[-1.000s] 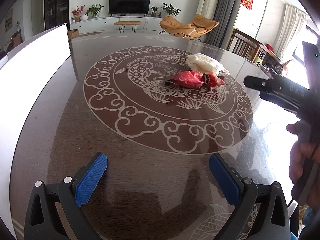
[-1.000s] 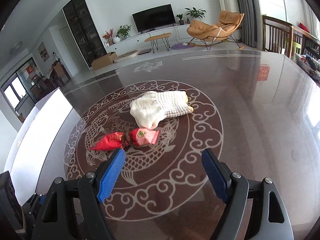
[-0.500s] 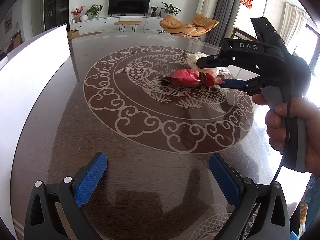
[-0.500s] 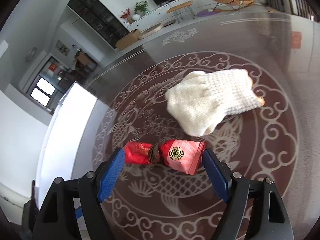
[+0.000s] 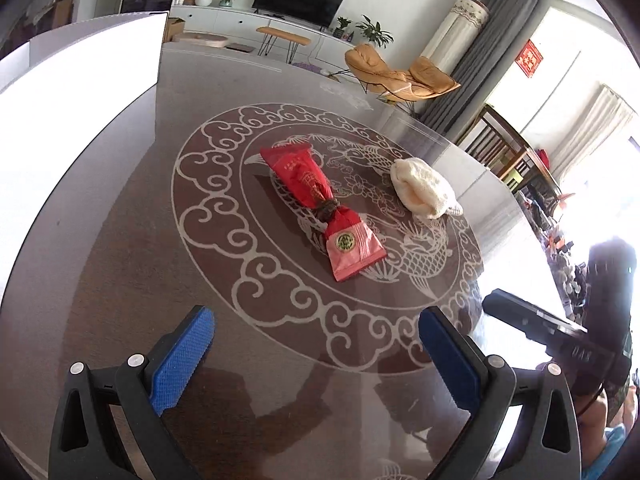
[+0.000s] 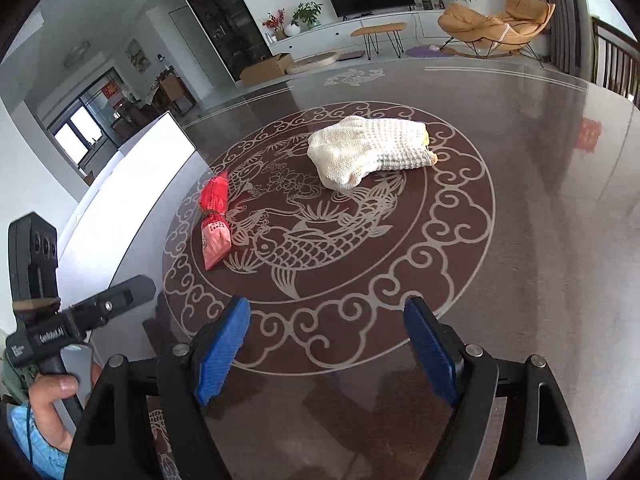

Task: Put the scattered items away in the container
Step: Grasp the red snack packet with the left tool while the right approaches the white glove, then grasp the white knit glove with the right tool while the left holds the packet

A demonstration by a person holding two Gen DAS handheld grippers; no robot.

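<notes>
Dark glossy round table (image 5: 132, 248) etched with a pale fish-and-cloud medallion. On the medallion, a red foil gift packet tied at the waist (image 5: 324, 212), and near it, apart, a cream knitted glove (image 5: 420, 194). White container wall (image 5: 76, 92) along the left edge. Left gripper (image 5: 316, 356) and right gripper (image 6: 326, 346) both empty, blue pads spread wide, short of the items. Judged: approach step; next, straddling the packet's waist, then closing.
</notes>
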